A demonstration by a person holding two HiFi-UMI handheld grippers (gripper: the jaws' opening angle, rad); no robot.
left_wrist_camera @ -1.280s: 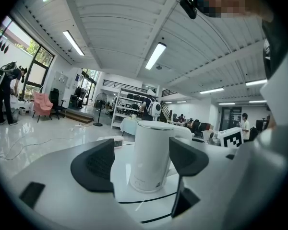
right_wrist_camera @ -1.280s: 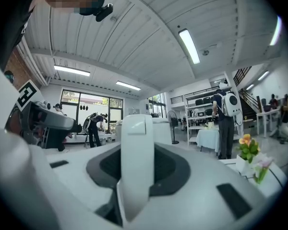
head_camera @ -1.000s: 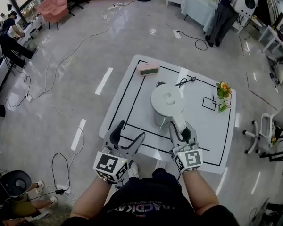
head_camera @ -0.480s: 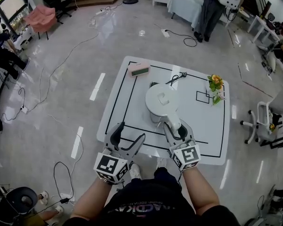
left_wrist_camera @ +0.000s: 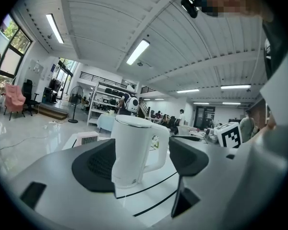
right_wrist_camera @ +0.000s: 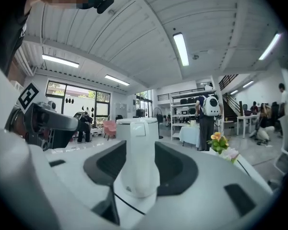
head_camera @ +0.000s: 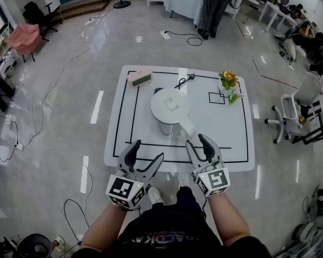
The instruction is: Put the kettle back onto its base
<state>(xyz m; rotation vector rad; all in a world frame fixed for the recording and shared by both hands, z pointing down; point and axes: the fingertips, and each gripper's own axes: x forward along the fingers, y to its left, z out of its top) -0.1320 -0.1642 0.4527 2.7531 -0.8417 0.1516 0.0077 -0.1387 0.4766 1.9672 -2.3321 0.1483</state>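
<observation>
The white kettle [head_camera: 169,106] stands upright in the middle of the white table [head_camera: 234,149], its handle [head_camera: 187,127] turned toward me. A black cord [head_camera: 183,81] lies just behind it; whatever it stands on is hidden beneath it. My right gripper [head_camera: 199,143] sits just short of the handle's end. Its jaws have just been opening, and they stand open. In the right gripper view the handle [right_wrist_camera: 136,152] lines up between the jaws without the pads pressing on it. My left gripper [head_camera: 147,153] hangs open and empty at the table's near edge, with the kettle [left_wrist_camera: 133,150] some way ahead of it.
A small pinkish box [head_camera: 139,78] lies at the table's far left, a posy of flowers [head_camera: 229,85] at the far right beside a small black-outlined square [head_camera: 216,97]. A chair [head_camera: 296,109] stands right of the table; a person [head_camera: 212,4] stands beyond it.
My right gripper has opened off the kettle's handle and drawn back toward me. The kettle stays standing on the table. The left gripper has barely shifted.
</observation>
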